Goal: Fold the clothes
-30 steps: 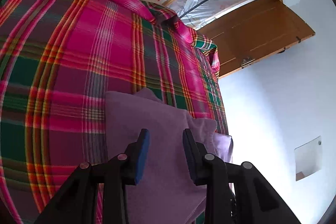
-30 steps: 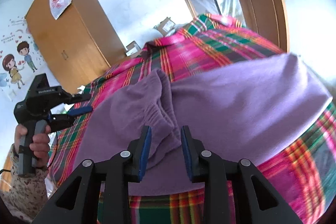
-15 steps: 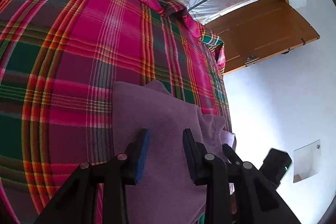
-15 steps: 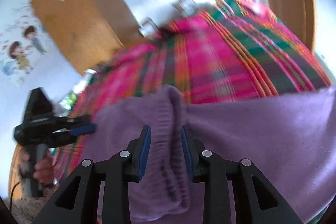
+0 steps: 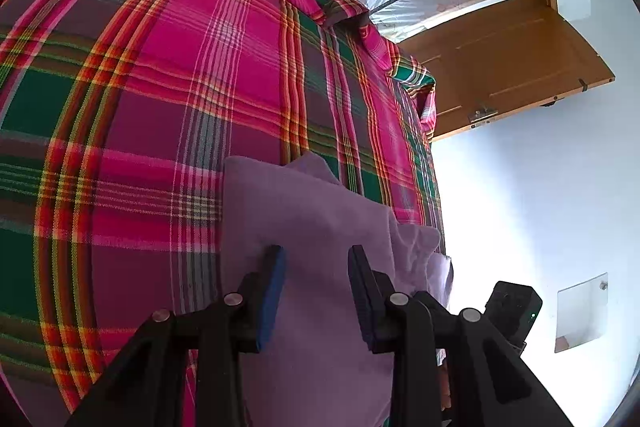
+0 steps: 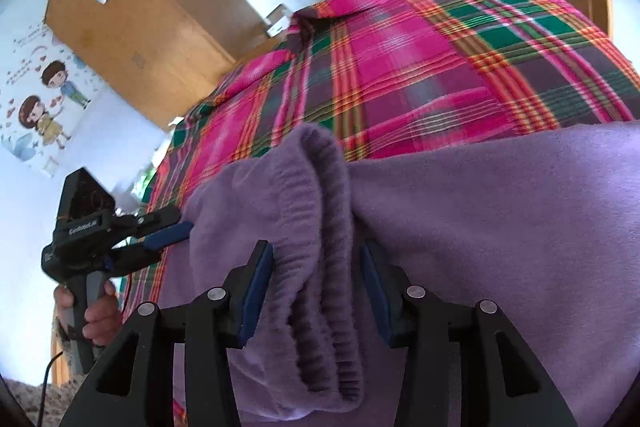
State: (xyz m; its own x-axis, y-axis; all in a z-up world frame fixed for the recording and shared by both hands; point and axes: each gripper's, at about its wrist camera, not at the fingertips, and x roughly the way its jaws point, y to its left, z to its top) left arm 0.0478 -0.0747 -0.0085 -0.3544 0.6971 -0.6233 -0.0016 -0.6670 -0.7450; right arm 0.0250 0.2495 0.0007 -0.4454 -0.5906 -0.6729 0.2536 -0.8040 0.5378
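My left gripper (image 5: 316, 259) and right gripper (image 6: 316, 259) are both black, angular frames with round silver screws and blue pads (image 6: 256, 287) lining the fingers. Left of the right gripper, my hand (image 6: 96, 311) wraps a grey grip under a white-lettered black housing, above a speckled knit sleeve (image 6: 28, 403)

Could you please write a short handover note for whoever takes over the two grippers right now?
Left gripper: jaws open, over the flat part of the purple knit sweater, gripping nothing.
Right gripper: jaws open on either side of the sweater's ribbed cuff, not closed on it.
The sweater lies on the pink and green plaid bedspread, near its edge.
Done: the garment looks partly folded, with the sleeve lying across the body.
Left: probably grip the cuff, finish the folds, smooth the result.
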